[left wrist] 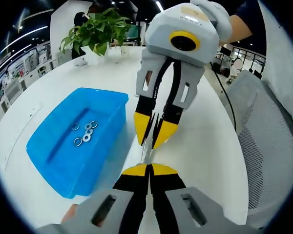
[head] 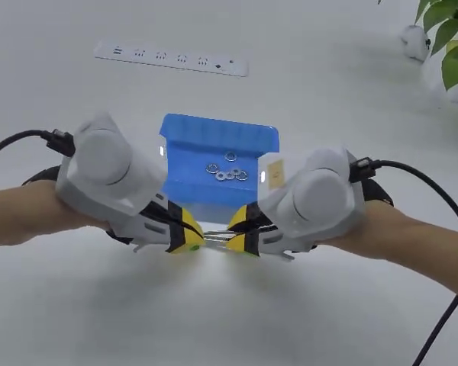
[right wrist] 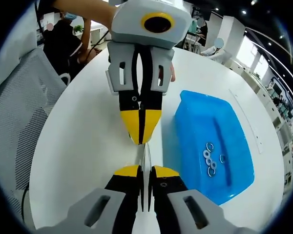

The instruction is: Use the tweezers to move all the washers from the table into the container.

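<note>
The blue container [head: 185, 133] stands on the white table just behind both grippers, with several washers [head: 227, 172] lying in it; it also appears as the container [left wrist: 49, 156] and the container [right wrist: 195, 126]. My right gripper [head: 242, 238] is shut on the thin silver tweezers [right wrist: 147, 158], which run forward between its jaws. My left gripper [head: 188, 239] faces it tip to tip, jaws shut. The tweezers [left wrist: 147, 150] reach the left gripper [left wrist: 149, 168]; whether that end is pinched is unclear.
A white power strip [head: 172, 59] lies at the table's far side. A leafy plant [head: 449, 42] stands at the far right corner. Black cables [head: 435, 191] trail from both grippers. A mesh chair [left wrist: 271, 146] stands by the table edge.
</note>
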Demonstrator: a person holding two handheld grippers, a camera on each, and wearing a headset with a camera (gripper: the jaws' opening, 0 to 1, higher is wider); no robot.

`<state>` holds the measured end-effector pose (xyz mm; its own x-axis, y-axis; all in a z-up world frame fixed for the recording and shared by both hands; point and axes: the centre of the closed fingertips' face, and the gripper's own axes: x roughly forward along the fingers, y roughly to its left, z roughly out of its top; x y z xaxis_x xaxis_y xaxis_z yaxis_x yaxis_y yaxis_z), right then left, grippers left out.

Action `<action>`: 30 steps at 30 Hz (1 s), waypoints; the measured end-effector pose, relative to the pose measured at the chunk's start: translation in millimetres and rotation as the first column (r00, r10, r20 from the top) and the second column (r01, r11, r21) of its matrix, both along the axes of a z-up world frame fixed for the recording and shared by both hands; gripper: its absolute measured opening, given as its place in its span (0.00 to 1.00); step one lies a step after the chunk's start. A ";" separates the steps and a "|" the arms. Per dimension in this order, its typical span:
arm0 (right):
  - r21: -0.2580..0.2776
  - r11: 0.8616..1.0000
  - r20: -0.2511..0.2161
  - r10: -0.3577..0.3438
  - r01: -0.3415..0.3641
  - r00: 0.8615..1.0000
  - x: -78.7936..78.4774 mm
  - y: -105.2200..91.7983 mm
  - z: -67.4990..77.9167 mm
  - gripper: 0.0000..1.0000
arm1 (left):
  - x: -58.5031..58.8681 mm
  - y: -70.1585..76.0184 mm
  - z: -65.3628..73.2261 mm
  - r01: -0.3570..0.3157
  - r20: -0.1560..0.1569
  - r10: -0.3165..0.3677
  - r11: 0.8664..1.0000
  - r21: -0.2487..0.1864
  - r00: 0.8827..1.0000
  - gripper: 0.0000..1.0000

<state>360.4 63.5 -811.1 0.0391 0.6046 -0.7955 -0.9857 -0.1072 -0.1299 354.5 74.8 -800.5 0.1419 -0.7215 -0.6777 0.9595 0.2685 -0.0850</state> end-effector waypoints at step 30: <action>0.087 0.967 0.080 -0.247 0.240 0.966 -12.6 -46.5 50.7 0.22 | -49.2 53.5 33.4 -0.138 0.114 0.123 0.982 0.126 0.986 0.20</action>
